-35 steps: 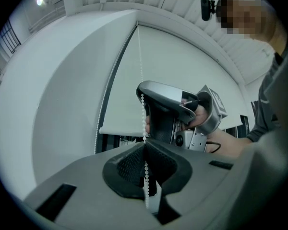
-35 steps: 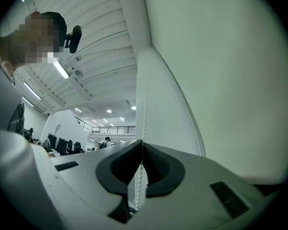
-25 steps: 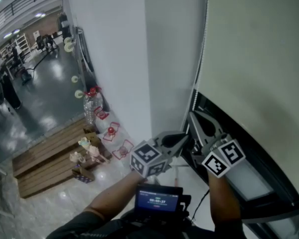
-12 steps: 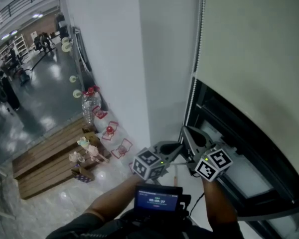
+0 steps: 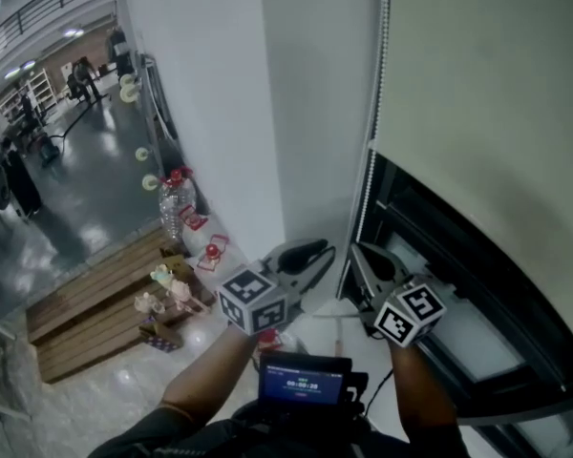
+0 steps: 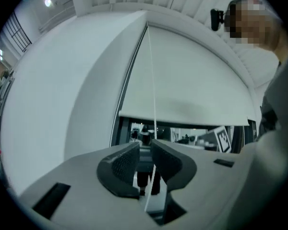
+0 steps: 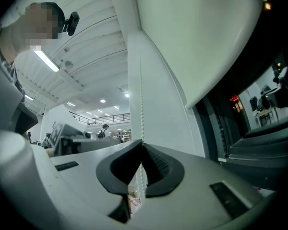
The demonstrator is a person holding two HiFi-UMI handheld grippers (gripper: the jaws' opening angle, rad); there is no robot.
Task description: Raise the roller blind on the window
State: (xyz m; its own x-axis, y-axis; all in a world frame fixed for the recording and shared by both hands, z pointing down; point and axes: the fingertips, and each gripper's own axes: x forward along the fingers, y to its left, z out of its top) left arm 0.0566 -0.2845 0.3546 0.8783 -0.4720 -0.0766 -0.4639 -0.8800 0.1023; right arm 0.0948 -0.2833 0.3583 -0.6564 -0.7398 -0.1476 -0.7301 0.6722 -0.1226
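The cream roller blind [image 5: 487,93] covers the upper window, with dark glass [image 5: 430,246] bare below its bottom edge. A white bead chain [image 5: 371,151] hangs along the window's left side. My right gripper [image 5: 355,254] is shut on that bead chain [image 7: 141,104], which passes between its pads [image 7: 156,162]. Just left of the chain, the jaws of my left gripper [image 5: 320,263] are opening. In the left gripper view the chain [image 6: 152,85] runs through the gap of the left gripper [image 6: 145,147], against the right pad [image 6: 165,159] and clear of the left one. The blind [image 6: 192,80] fills that view above.
A white pillar [image 5: 220,113] stands left of the window. Far below at the left are wooden pallets [image 5: 95,303] with small items, a water bottle [image 5: 175,203] and a shiny floor. A small screen [image 5: 304,385] sits at the person's chest.
The right gripper came down along the chain, then held still. The left gripper's jaws have parted and it has shifted left, away from the right gripper.
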